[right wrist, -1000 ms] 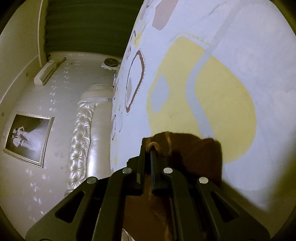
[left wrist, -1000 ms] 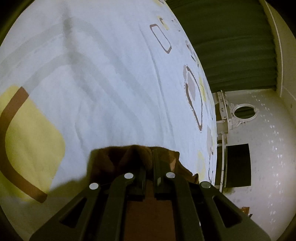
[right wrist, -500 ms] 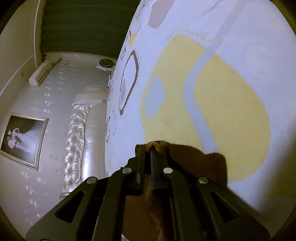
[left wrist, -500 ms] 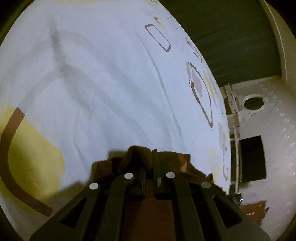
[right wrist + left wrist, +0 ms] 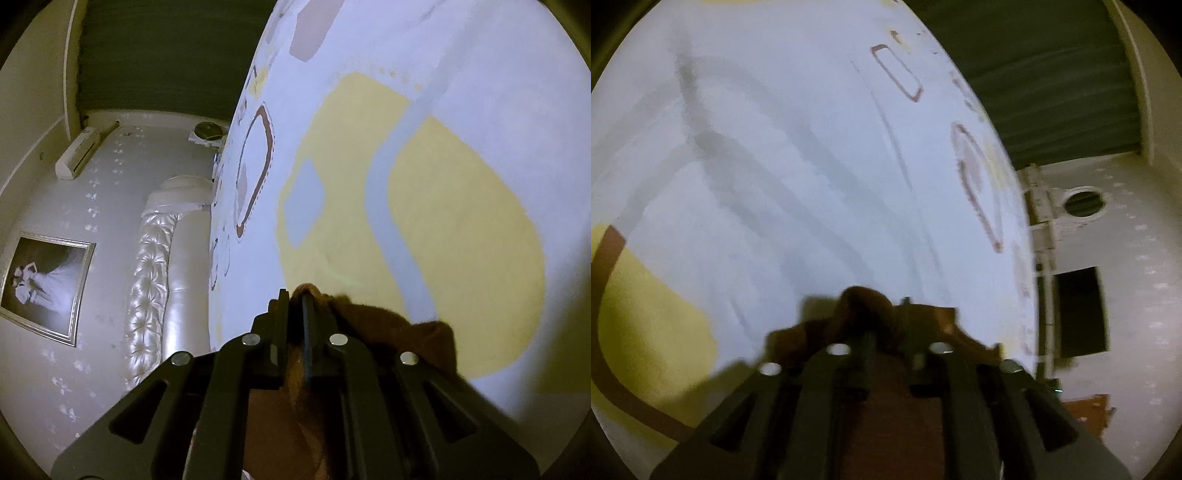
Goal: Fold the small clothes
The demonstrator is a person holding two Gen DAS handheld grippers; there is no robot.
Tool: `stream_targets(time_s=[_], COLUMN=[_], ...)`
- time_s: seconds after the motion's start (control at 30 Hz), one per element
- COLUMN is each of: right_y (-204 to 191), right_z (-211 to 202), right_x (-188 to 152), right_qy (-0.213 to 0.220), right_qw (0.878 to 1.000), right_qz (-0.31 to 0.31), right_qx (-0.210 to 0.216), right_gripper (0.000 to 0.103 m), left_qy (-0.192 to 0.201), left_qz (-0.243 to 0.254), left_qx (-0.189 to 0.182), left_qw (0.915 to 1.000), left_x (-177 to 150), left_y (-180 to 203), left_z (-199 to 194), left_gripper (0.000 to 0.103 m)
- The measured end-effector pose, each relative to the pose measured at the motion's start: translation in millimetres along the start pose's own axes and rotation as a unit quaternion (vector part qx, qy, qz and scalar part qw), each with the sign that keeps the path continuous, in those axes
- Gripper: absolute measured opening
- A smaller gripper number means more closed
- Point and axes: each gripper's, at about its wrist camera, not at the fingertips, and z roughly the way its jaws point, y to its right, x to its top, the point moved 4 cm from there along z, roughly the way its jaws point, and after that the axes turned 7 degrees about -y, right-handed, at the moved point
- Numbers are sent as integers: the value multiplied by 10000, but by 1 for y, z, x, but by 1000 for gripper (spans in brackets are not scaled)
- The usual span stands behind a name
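Observation:
A small brown garment [image 5: 860, 299] lies bunched on a white bedsheet [image 5: 775, 166] printed with yellow and brown shapes. In the left wrist view my left gripper [image 5: 886, 317] has its jaws opening. A gap shows between the fingers, and the cloth still sits in it, mounded at the tips. In the right wrist view the same brown garment [image 5: 388, 325] spreads to the right over a yellow patch of the sheet [image 5: 461, 221]. My right gripper [image 5: 295, 299] still pinches a cord-like edge of it in a narrow slot, and its jaws are starting to open.
The bed's edge runs down the right side of the left wrist view, with a green curtain [image 5: 1034, 74] and a dark opening [image 5: 1078, 310] beyond it. The right wrist view shows a tufted headboard [image 5: 155, 277], a framed picture [image 5: 44, 284] and an air conditioner [image 5: 77, 155].
The left jaws, earlier shut tight on the cloth, have parted, and that view is now blurred. The right jaws have widened very slightly. Both hands have stayed nearly in place.

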Motion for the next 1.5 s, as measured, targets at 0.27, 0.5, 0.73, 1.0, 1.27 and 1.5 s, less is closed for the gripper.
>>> stream_targets(time_s=[0.27,0.5,0.73,1.0,1.27,1.5], right_y=[5,5,17,23,16,25], right_z=[-30,-57,-87,-94,-69,-64], right_x=[7,-30,-107,-161,-181,-184], right_qy=[402,269,-91,-475,-775,-829], right_qw=[9991,9993,9970,9959,9940,9877], right_qz=[150,-164,-497,-607,-692,-873], right_qx=[25,-211,-587,-467,-337,-997], right_gripper=[30,45,53,57,47,6], left_qy=[347,27,-353,-455,-645,-505], left_qz=[-213,-97,-57,-349,-191,-77], left_qx=[5,-58,-118,-337,-80,326], left_qw=[9992,9999,9993,9978,9977,9982], left_x=[9,-43,-116,-159,-168,-172], left_y=[-7,-14,-24,-37,-23,-28], left_z=[-27,-52,-69,-70,-56,-51], left_gripper=[51,55,57,60,30,11])
